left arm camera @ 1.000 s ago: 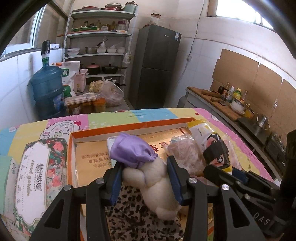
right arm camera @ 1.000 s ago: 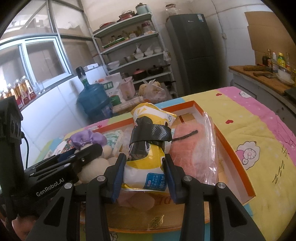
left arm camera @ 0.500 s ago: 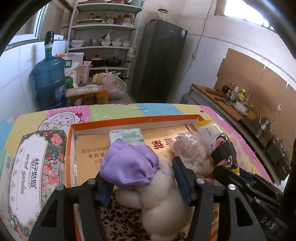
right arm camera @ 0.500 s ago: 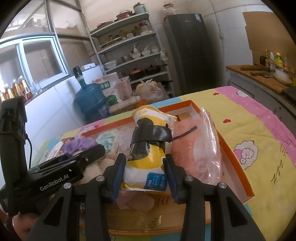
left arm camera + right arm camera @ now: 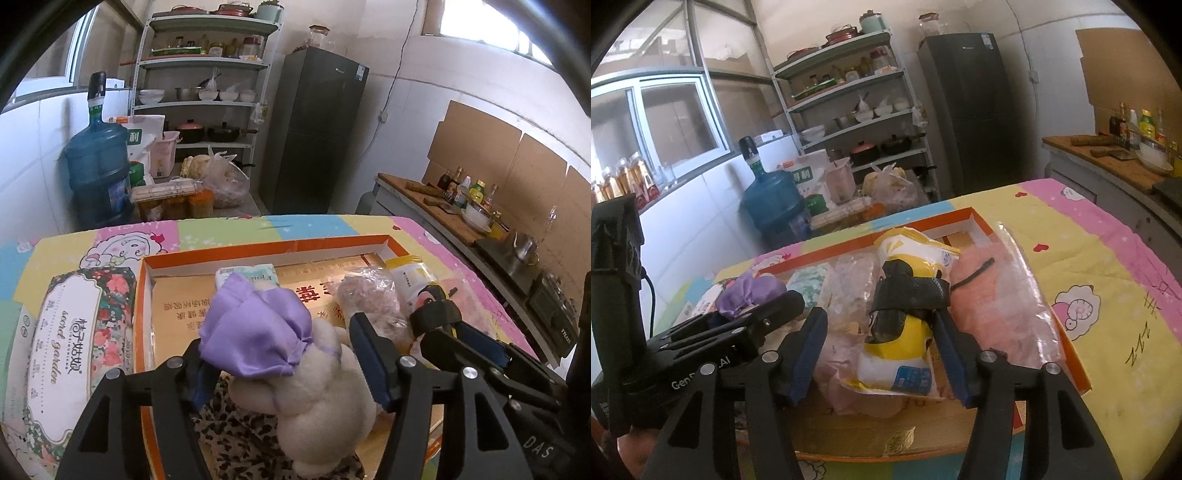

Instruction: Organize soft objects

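Observation:
My left gripper stands open around a cream plush toy with a purple bow, which lies in the orange-rimmed box on a leopard-print cloth. My right gripper stands open around a yellow bagged toy with a black strap; the right finger touches it, the left finger is apart. A pink plush in clear plastic lies to its right. A small tissue pack lies at the box's back.
A floral tissue package lies left of the box on the colourful sheet. A blue water bottle, shelves and a dark fridge stand behind. A counter with bottles is at the right.
Both grippers have opened. The left one let go of the cream plush toy, which now lies in the box. The right one released the yellow bagged toy.

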The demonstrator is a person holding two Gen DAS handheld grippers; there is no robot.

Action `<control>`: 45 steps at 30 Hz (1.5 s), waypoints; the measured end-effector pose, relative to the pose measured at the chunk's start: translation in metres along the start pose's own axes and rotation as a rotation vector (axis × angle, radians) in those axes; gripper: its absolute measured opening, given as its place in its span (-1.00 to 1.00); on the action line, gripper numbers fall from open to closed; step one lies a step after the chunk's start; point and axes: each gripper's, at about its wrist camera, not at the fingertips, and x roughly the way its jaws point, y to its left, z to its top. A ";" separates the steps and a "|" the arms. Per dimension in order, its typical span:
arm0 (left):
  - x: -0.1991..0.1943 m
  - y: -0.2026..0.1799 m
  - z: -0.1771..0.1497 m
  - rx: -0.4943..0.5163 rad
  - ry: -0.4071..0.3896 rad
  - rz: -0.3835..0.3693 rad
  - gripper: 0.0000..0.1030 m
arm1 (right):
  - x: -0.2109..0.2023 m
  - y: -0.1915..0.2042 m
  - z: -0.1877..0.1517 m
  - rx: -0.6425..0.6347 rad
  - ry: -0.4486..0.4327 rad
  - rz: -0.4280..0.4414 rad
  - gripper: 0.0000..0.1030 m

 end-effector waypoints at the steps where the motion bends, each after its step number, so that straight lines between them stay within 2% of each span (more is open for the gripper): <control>1: -0.001 0.001 0.000 0.000 -0.002 0.000 0.26 | -0.001 0.000 0.000 0.000 -0.002 0.002 0.18; 19: -0.021 0.005 0.006 0.000 -0.052 -0.011 0.26 | -0.021 0.015 0.003 -0.026 -0.047 0.006 0.18; 20: -0.023 0.005 0.006 -0.001 -0.054 -0.017 0.28 | -0.021 0.015 0.004 -0.026 -0.047 0.005 0.18; 22: -0.025 0.005 0.007 0.001 -0.058 -0.022 0.45 | -0.022 0.015 0.004 -0.025 -0.049 0.003 0.18; 27: -0.034 0.005 0.007 0.004 -0.077 -0.020 0.53 | -0.030 0.018 0.004 -0.027 -0.063 0.000 0.18; 42: -0.066 0.002 0.005 0.025 -0.117 0.015 0.53 | -0.061 0.020 0.000 -0.025 -0.114 -0.055 0.18; 45: -0.073 0.001 0.003 0.030 -0.113 0.003 0.53 | -0.068 0.023 -0.002 -0.025 -0.122 -0.057 0.18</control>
